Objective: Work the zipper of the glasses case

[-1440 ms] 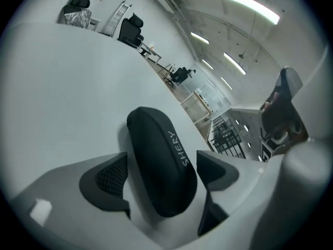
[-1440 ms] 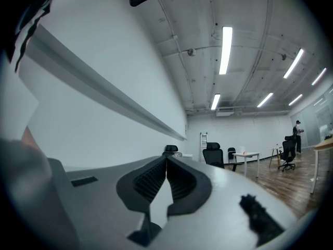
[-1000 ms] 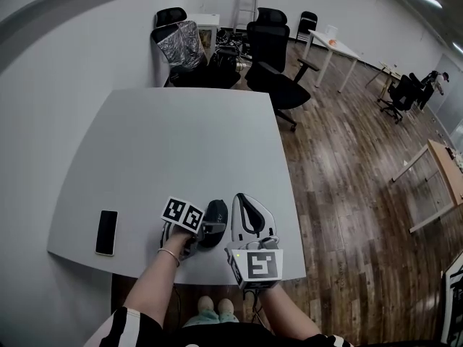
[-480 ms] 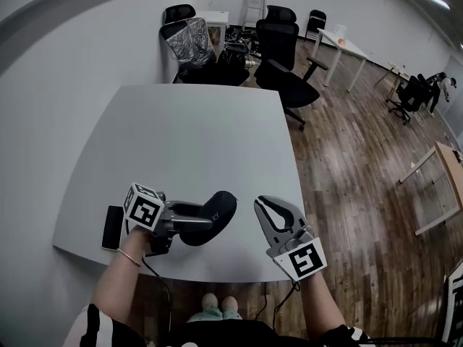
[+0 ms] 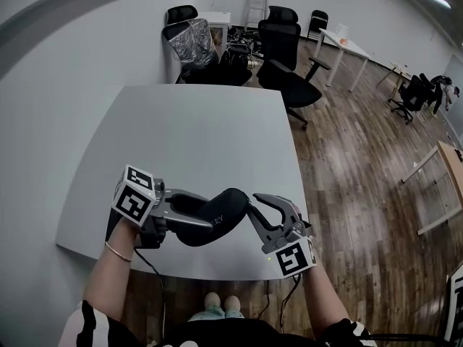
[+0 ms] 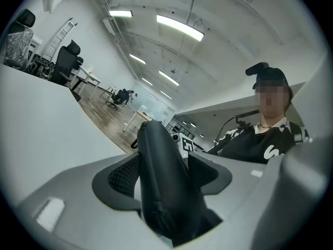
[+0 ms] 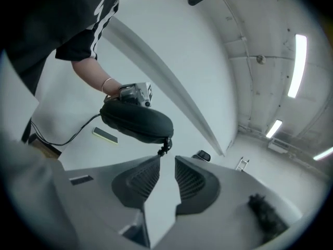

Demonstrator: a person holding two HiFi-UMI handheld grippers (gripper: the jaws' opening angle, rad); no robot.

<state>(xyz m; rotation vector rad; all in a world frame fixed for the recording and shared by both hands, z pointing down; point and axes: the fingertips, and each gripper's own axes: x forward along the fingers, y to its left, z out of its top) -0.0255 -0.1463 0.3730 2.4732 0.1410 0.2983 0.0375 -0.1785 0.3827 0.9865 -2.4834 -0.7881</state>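
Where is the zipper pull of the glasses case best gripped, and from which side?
Pinch the small zipper pull dangling at the free end of the glasses case, coming end-on from that side. The right tongs, jaws just opened and empty, face it; the tab hangs clear.

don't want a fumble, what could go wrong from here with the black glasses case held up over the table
1. The right gripper has just been opening, nothing between its jaws; the small black zipper pull hangs just past their tips, so closing may miss it.
2. The left gripper clamps one end of the black oval glasses case above the white table; a tug could twist it loose.
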